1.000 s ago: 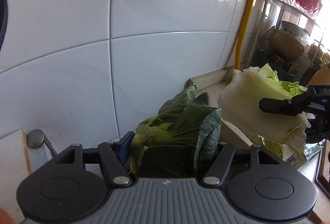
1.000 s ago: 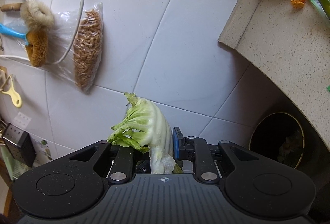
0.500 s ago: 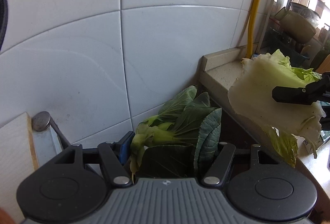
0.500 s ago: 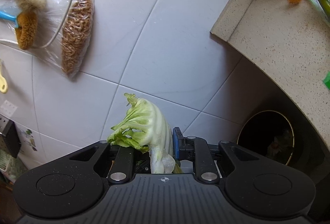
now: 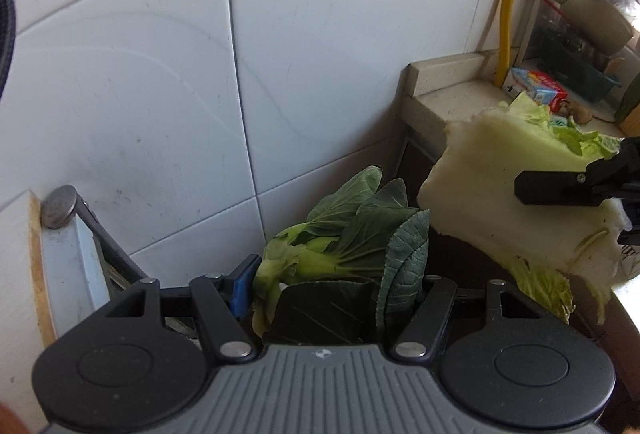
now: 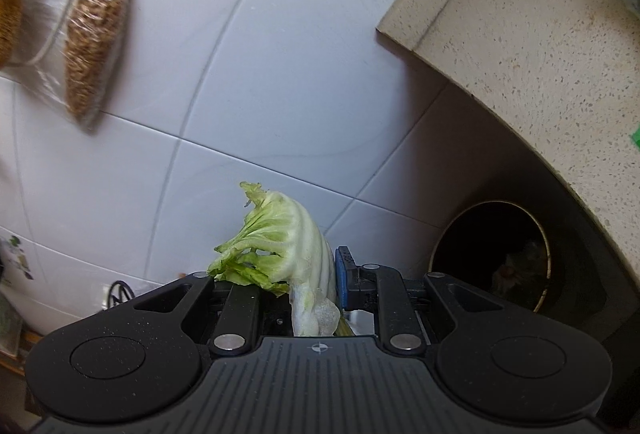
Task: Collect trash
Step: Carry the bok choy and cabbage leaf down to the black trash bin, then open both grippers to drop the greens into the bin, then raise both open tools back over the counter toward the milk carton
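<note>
Both tongs have dropped lower along the tiled wall [image 5: 160, 94]. Left tongs [image 5: 336, 282] clenched on dark greens [image 5: 360, 234]; right tongs [image 6: 298, 278] clenched on cabbage leaf [image 6: 288, 234]. Bin [image 6: 492, 254] under the surface [image 6: 520, 34], near right tongs.

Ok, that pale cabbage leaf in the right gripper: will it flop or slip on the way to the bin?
The cabbage leaf probably holds shape: its thick white rib juts out unsupported. The thin green frill droops, so it may tear. The right gripper pinches near the base, so slipping seems unlikely.
</note>
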`<state>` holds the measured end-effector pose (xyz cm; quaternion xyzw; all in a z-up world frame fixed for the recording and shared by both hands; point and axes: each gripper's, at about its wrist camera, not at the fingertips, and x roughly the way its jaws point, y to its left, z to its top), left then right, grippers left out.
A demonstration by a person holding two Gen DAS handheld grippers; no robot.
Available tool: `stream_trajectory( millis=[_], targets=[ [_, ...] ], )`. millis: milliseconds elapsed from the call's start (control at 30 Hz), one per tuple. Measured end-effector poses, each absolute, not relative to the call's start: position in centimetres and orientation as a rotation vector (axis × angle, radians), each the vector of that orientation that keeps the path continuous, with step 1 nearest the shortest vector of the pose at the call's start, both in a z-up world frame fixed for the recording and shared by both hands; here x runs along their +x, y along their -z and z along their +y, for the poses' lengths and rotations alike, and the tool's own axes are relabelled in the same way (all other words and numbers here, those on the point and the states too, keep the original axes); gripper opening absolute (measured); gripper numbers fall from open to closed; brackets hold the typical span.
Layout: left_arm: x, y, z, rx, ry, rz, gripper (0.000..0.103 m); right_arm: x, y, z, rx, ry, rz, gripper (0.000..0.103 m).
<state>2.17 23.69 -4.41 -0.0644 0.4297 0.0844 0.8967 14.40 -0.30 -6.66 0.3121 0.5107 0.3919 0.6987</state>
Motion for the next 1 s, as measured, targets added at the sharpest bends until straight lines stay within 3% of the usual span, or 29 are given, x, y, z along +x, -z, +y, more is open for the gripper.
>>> stream_trajectory(
  millis=[267, 333, 467, 1000],
  targets=[
    [3.7, 6.5, 24.0, -0.138, -0.186, 0.938, 0.063, 15.0, 7.8, 1.8, 0.593, -0.837, 1.165, 0.026],
    [4.1, 6.9, 24.1, -0.137, -0.191, 0.949, 0.063, 15.2, 8.0, 2.3, 0.565, -0.831, 1.166, 0.029],
    [4.9, 7.8, 24.4, -0.151, -0.196, 0.981, 0.063, 15.4, 8.5, 3.2, 0.515, -0.812, 1.172, 0.048],
    [5.2, 8.1, 24.4, -0.133, -0.214, 0.988, 0.064, 15.0, 7.9, 2.4, 0.534, -0.806, 1.157, 0.061]
  ],
)
